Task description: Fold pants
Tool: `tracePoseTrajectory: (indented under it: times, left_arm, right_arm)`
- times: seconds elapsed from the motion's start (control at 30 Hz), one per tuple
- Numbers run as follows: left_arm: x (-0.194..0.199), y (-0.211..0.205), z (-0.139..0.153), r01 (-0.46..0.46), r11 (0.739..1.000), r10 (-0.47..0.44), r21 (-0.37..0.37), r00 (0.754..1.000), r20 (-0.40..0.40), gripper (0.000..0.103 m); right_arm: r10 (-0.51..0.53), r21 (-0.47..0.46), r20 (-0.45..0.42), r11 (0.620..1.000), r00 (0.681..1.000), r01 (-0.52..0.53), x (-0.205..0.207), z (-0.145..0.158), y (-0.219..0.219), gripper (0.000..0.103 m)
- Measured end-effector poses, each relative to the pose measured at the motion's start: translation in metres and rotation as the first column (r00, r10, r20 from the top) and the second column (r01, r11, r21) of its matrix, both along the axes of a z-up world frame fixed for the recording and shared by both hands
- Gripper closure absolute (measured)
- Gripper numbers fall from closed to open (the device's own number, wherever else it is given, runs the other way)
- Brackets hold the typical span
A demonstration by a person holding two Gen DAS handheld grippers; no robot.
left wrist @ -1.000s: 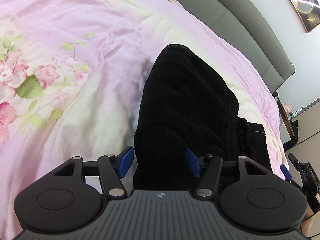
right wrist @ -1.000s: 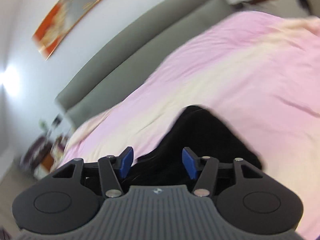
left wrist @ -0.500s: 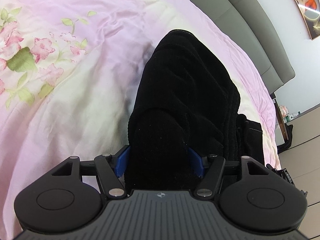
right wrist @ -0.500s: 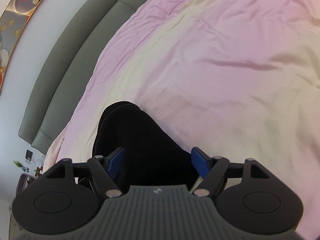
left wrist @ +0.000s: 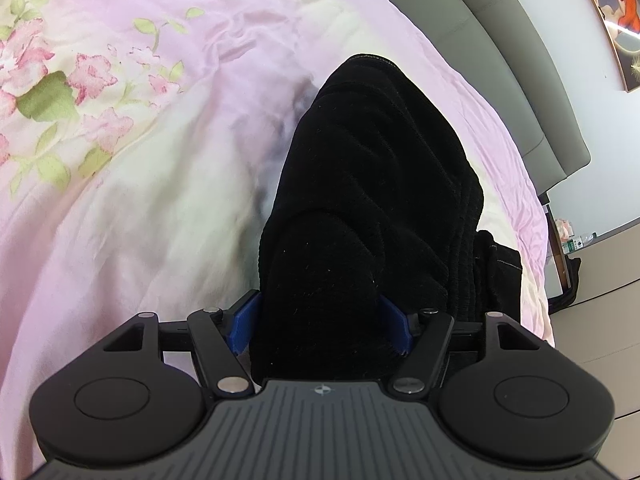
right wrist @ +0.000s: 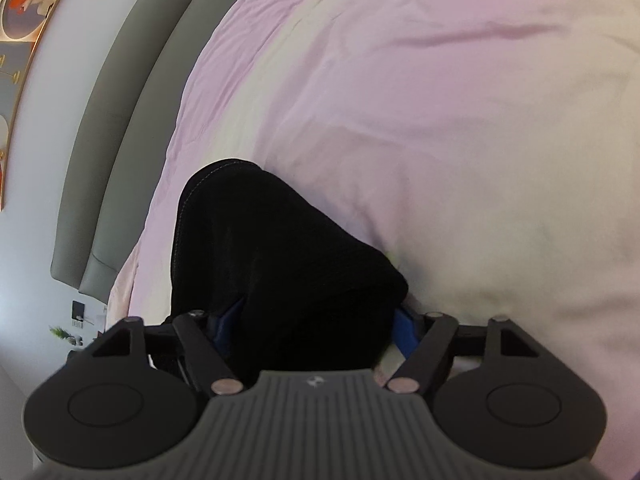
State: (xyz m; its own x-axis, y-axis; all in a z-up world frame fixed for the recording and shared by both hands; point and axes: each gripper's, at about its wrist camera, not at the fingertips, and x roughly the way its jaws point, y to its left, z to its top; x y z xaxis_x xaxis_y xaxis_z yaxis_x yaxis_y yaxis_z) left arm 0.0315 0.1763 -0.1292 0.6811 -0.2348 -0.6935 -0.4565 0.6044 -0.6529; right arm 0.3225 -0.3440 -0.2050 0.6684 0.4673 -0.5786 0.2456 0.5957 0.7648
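Observation:
Black pants (left wrist: 380,160) lie bunched in a long ridge on the pink bedspread (left wrist: 120,200). My left gripper (left wrist: 318,316) straddles the near end of that ridge. Its jaws are opening, and the cloth fills the gap between the blue pads (left wrist: 243,320). In the right wrist view another part of the pants (right wrist: 260,232) shows a stitched hem at its far end. My right gripper (right wrist: 316,316) straddles this fold. Its jaws are closing with the cloth between them. The left blue pad is mostly hidden by fabric; the right pad (right wrist: 404,326) shows.
The bedspread (right wrist: 440,120) spreads wide, with a flower print (left wrist: 60,80) on the left. A grey padded headboard (left wrist: 500,40) runs along the far side under a framed picture (left wrist: 616,12). A bedside stand (left wrist: 568,240) with small items sits past the bed's corner.
The left jaws have spread and slid over the fold, so cloth now fills their gap. The right gripper has dropped toward the bed, rolled, and come onto the pants.

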Motion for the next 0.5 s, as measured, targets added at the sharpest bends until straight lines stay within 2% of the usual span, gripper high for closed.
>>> tracePoseTrajectory:
  times: [0.07,0.1,0.13,0.3,0.4,0.43,0.5]
  left_arm:
    - [-0.001,0.001,0.0,-0.001,1.0,0.001,-0.007,1.0,-0.002,0.027]
    - [-0.001,0.001,0.0,-0.001,1.0,0.001,-0.008,1.0,-0.003,0.027]
    - [-0.002,0.001,0.0,0.0,1.0,0.0,-0.009,1.0,-0.004,0.027]
    - [-0.003,0.001,0.001,0.002,1.0,-0.002,-0.005,1.0,-0.01,0.025]
    - [-0.003,0.001,-0.001,0.0,1.0,0.0,-0.006,1.0,-0.021,0.024]
    - [-0.003,0.001,-0.001,0.001,1.0,-0.001,-0.01,1.0,-0.016,0.03]
    - [-0.005,0.002,-0.001,0.002,1.0,-0.002,-0.023,1.0,-0.004,0.034]
  right_arm:
    - [-0.016,0.043,0.011,0.999,1.0,0.016,0.0,-0.003,-0.001,0.067]
    - [-0.028,0.091,0.019,0.996,0.999,0.026,-0.002,-0.005,-0.003,0.073]
    - [-0.046,0.106,0.035,0.994,0.998,0.042,-0.005,-0.003,-0.004,0.075]
    - [-0.025,0.036,0.185,0.999,0.982,0.018,-0.015,0.028,0.005,0.078]
    - [-0.009,-0.013,0.22,1.0,0.975,0.012,-0.019,0.036,0.011,0.078]
    - [-0.003,-0.033,0.229,0.999,0.973,0.011,-0.021,0.039,0.013,0.078]
    - [0.011,-0.075,0.256,0.997,0.967,0.009,-0.027,0.046,0.017,0.078]
